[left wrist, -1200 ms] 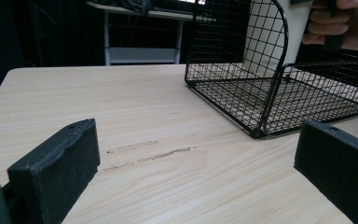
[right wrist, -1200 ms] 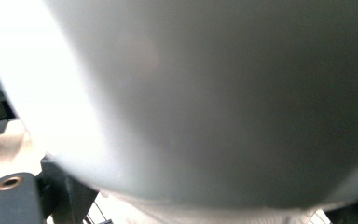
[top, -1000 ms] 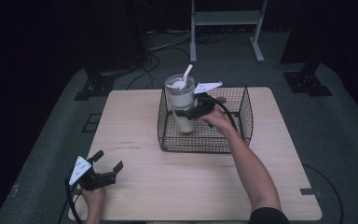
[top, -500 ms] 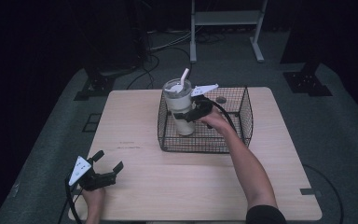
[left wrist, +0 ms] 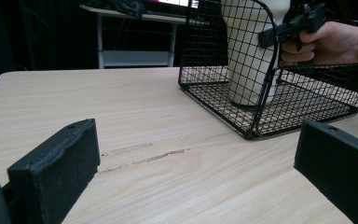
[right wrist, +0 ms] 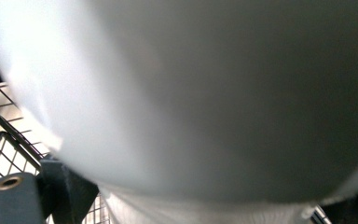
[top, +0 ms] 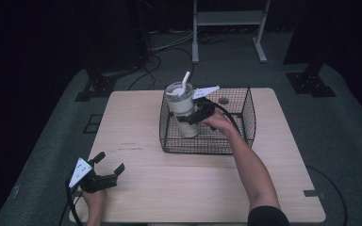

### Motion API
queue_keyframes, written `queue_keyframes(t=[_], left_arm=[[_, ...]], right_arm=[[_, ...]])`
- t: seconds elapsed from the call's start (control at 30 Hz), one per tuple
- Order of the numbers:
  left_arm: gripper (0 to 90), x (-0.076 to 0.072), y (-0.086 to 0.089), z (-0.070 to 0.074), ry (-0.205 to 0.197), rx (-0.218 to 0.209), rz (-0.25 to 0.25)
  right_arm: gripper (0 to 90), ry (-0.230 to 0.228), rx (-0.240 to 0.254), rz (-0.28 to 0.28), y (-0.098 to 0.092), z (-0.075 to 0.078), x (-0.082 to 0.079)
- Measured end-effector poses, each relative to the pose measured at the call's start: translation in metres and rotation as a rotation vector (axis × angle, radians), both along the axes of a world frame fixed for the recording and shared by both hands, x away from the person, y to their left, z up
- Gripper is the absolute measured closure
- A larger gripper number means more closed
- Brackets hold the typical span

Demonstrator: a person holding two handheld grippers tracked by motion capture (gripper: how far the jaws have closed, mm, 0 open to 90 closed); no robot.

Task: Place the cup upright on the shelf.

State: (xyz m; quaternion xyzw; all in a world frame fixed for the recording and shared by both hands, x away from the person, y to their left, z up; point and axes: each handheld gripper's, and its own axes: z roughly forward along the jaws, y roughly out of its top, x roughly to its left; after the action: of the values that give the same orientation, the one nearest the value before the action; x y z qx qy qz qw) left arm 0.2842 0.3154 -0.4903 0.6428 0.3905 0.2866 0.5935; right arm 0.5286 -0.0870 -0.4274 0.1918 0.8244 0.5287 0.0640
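My right gripper [top: 188, 116] is clamped around the one white tumbler [top: 181, 109], which stands upright in the left end of the single wire basket [top: 245, 117] at the table's far side — placed there or about to come out, I can't say. One straw [top: 185, 78] pokes up. My left gripper [top: 107, 170] rests near-left, jaws wide, empty.
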Motion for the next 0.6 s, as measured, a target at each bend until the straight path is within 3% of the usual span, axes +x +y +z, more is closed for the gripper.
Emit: queue_keyframes(t=[0.6], left_arm=[[0.0,0.0003,-0.0002,-0.0001,0.000,-0.001,-0.006]], right_arm=[[9.0,-0.052,-0.005,-0.010,-0.0056,-0.0037,-0.0003]])
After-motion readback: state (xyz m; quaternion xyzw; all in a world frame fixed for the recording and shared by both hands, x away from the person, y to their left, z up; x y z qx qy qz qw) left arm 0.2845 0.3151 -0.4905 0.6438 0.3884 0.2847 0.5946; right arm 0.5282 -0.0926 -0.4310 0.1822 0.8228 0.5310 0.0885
